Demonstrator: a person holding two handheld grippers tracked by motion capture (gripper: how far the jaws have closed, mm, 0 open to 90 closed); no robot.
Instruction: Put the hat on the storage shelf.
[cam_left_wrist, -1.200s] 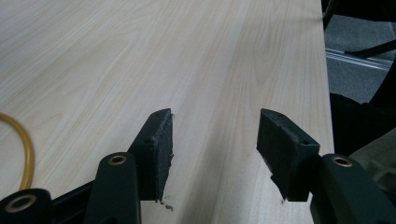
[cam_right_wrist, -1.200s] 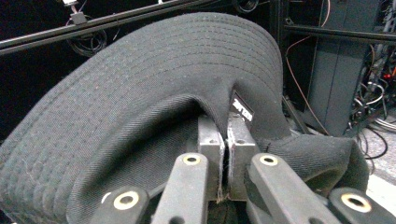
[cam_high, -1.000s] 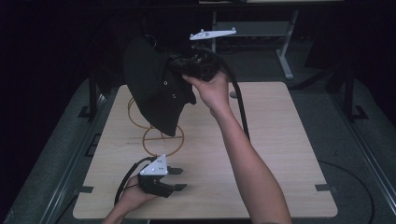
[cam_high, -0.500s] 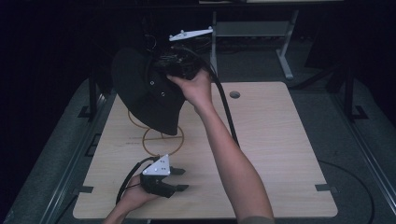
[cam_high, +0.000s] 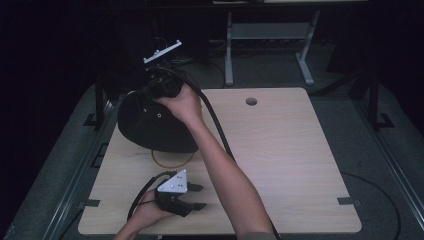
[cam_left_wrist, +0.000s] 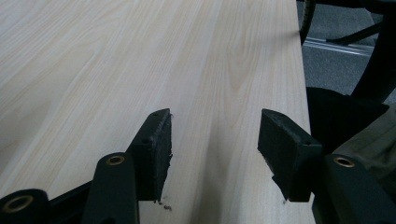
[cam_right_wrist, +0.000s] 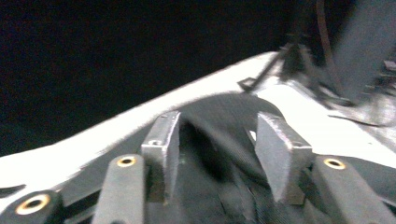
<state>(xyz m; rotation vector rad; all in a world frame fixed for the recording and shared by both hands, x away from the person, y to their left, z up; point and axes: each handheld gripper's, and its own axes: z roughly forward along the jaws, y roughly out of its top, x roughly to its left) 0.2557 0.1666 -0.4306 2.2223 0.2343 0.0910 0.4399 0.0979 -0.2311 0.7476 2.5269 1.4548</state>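
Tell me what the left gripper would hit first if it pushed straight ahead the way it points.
Probably nothing soon: the left gripper points its open jaws low along the bare table, towards its right edge; the way looks free.

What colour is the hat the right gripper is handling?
Black. The hat shows best in the high view, lying on the pale wooden table under the right gripper.

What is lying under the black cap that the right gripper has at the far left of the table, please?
A yellowish ring peeks out from under the black cap on the table. Its near arc shows; the rest is covered, as is anything else beneath.
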